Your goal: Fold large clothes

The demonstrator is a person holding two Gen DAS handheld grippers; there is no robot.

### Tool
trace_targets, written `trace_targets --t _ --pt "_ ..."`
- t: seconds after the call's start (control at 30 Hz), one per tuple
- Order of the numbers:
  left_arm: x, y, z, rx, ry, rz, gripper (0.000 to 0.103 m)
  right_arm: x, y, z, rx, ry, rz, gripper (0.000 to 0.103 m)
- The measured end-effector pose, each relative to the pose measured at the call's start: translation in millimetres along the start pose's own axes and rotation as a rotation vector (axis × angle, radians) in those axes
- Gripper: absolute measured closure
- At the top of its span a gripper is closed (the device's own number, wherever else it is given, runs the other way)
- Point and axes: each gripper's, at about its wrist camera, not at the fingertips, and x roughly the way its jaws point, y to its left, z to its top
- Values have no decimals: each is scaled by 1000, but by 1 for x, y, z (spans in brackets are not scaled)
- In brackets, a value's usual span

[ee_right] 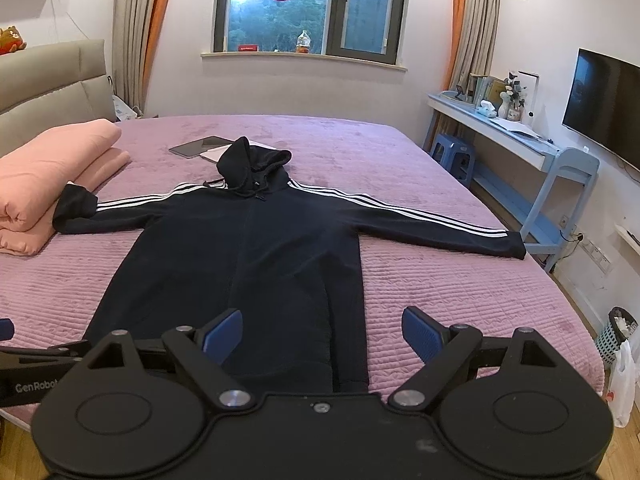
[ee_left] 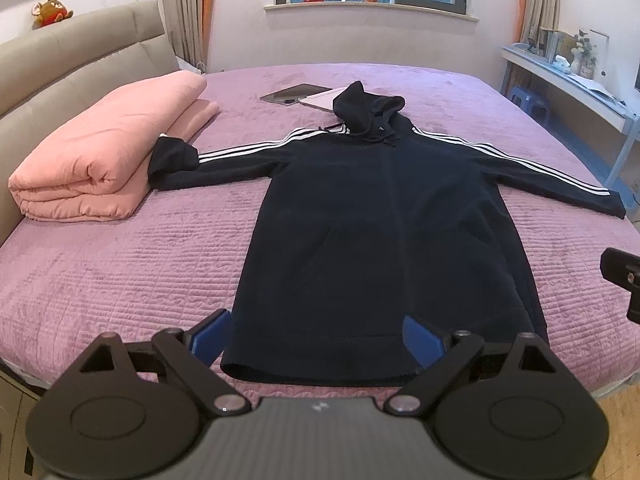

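Note:
A dark navy hoodie (ee_left: 372, 232) with white sleeve stripes lies flat, front up, on the purple bed cover (ee_left: 120, 272), sleeves spread wide and hood at the far end. It also shows in the right wrist view (ee_right: 248, 264). Its left cuff (ee_left: 174, 156) rests against the pink quilt. My left gripper (ee_left: 318, 338) is open and empty, held over the hoodie's near hem. My right gripper (ee_right: 322, 334) is open and empty, over the hem's right corner. Part of the right gripper shows at the right edge of the left wrist view (ee_left: 624, 280).
A folded pink quilt (ee_left: 104, 156) lies at the left by the headboard. A tablet (ee_left: 296, 94) and a notebook lie behind the hood. A blue desk (ee_right: 520, 140), stools, a TV and a bin (ee_right: 618, 334) stand to the right of the bed.

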Motion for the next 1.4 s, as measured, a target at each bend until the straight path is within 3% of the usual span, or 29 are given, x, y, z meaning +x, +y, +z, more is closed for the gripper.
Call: trace_targets --t 1.17,1.4 --pt "1 18 -11 -63 22 -2 9 -10 8 -4 -12 -7 30 0" --pt "-13 15 -11 -54 -16 9 9 -19 13 -3 -20 -30 17 0"
